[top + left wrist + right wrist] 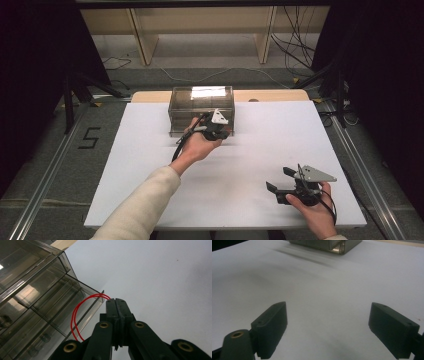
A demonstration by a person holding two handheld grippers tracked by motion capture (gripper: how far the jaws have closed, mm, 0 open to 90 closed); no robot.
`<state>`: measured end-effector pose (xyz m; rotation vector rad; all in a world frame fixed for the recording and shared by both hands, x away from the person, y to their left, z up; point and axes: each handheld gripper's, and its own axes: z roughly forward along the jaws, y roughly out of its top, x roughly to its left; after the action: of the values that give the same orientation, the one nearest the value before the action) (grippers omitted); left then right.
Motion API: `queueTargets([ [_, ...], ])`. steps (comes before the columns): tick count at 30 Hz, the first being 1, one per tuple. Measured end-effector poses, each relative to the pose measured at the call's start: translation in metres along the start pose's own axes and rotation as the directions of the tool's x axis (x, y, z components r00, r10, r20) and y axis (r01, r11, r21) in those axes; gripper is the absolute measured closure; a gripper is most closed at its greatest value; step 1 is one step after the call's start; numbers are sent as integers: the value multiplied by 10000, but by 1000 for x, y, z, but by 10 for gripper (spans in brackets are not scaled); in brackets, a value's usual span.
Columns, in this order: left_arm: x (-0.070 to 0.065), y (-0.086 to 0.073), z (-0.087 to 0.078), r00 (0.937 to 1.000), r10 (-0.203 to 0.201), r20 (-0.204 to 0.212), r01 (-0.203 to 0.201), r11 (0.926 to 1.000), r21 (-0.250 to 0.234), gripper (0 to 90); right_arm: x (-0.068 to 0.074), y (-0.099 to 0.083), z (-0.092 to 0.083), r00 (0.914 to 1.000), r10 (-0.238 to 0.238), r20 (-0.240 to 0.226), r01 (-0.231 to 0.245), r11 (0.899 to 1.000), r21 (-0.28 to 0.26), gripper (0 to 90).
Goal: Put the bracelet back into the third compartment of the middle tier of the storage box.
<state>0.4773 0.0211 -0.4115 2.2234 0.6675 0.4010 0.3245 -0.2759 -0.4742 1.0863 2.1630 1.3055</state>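
Observation:
A smoky clear drawer box point(201, 102) stands at the back middle of the white table. My left gripper point(222, 132) is at the box's front right corner, jaws pressed together. In the left gripper view the left gripper point(117, 305) pinches a thin red loop point(74, 317), a band or wire, which curves from the jaw tips along the box's drawer front point(45, 315). My right gripper point(279, 181) rests near the table's front right, held by a hand. In its own view the right gripper point(328, 327) stands wide open over bare white table, with the box point(329, 243) far ahead.
The white table sheet point(150, 165) stretches wide around both grippers. A wooden edge point(272, 95) shows behind the box. Beyond it lie the floor, cables point(295, 50) and wooden shelf legs. Small dark items sit in the box's lower drawers point(7, 321).

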Motion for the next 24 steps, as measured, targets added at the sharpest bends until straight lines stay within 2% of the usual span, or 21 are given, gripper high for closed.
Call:
queueTargets([
  [24,9,4,3,9998,-92,-161,93,9999,98,899,0,0,-1,10000,27,25,-27,10000,34,165],
])
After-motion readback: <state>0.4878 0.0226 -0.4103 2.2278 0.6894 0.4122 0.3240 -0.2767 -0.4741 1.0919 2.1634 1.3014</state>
